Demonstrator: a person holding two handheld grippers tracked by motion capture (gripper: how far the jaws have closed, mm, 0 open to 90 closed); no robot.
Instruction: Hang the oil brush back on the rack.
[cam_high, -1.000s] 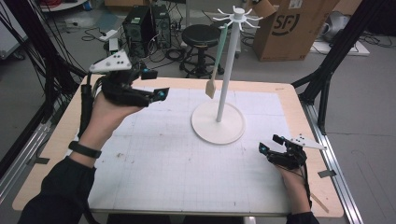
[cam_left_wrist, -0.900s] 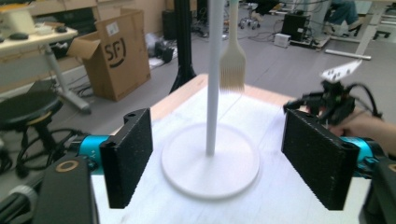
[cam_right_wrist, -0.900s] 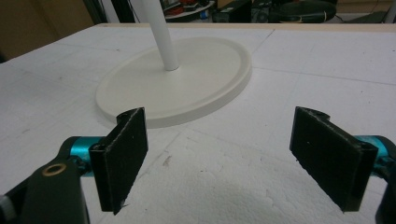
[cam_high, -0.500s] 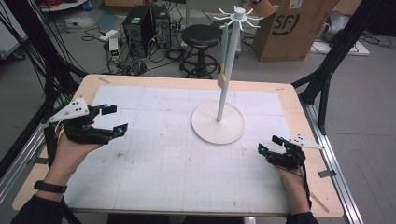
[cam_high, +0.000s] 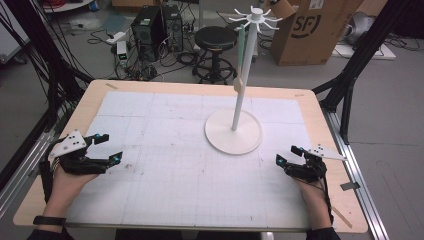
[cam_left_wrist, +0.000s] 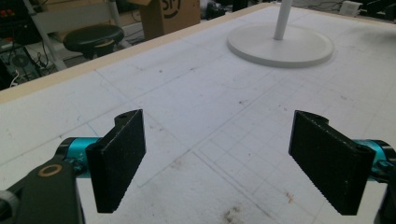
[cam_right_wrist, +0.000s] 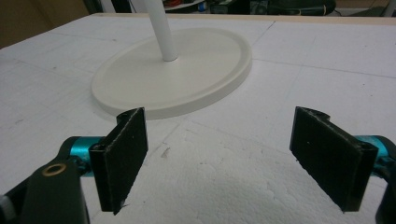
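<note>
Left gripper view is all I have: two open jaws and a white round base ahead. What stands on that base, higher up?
Observer: A white pole rises from the base to a crown of short hooks, seen in the high view.
Operator: Anything hanging from it?
Observer: Yes, a pale green strip with a tan tag hangs beside the pole.
Operator: Where is the right gripper?
Observer: The right gripper sits low near the table's right edge, jaws open and holding nothing, pointing toward the base.
</note>
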